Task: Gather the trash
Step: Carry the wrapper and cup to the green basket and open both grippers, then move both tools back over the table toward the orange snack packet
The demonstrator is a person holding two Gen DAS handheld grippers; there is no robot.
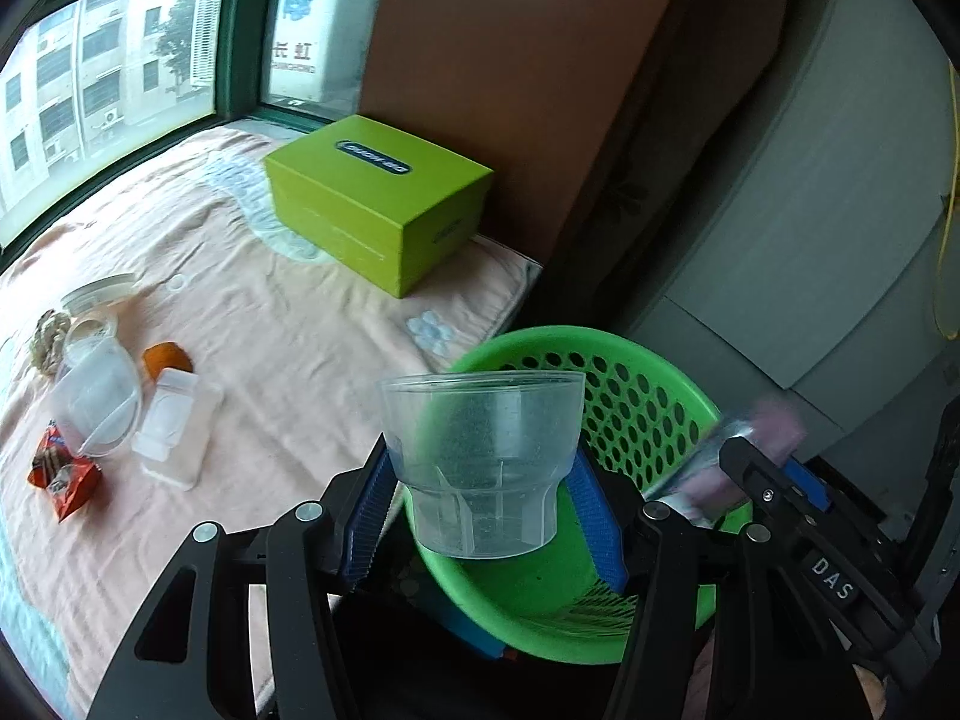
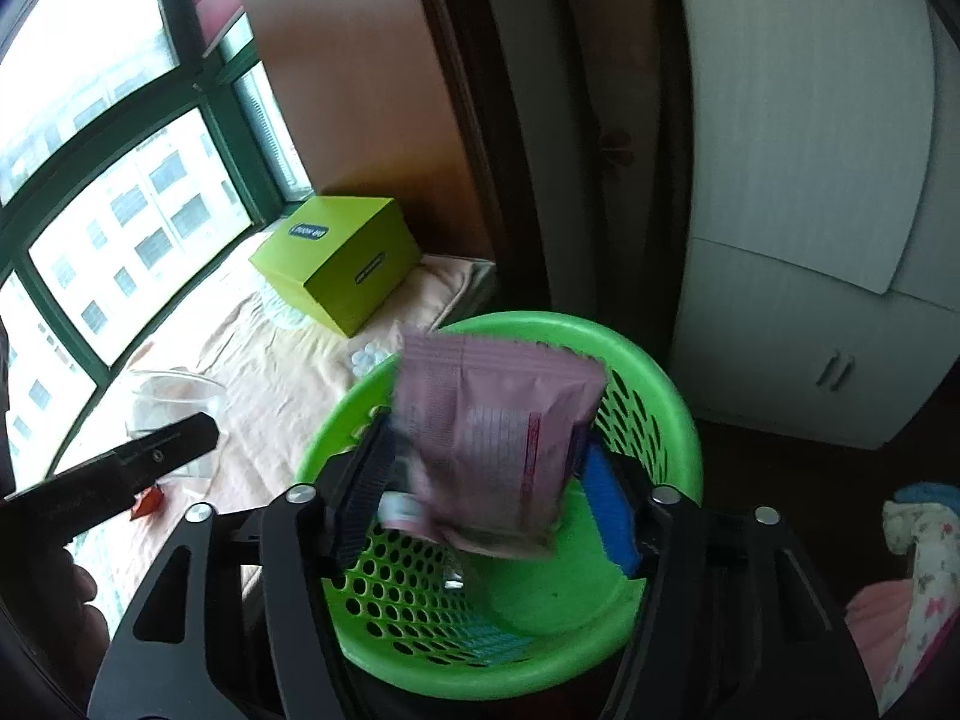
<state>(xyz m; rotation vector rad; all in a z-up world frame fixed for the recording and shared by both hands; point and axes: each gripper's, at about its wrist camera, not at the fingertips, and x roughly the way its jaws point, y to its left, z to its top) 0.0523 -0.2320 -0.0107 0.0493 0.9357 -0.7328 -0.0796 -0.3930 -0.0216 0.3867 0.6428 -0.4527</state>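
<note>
Your left gripper (image 1: 480,480) clamps the clear cup (image 1: 483,456) above the green basket (image 2: 660,384); your right gripper (image 2: 492,480) stands apart around the pink wrapper (image 2: 498,426), apparently letting it drop in.

1. The left wrist view looks forward and down along its fingers, close over the green basket (image 1: 630,414), with the bedspread (image 1: 288,330) at left.
2. The right wrist view looks steeply down into the same basket (image 2: 672,420).
3. Both views share the basket and the lime box (image 1: 384,198).
</note>
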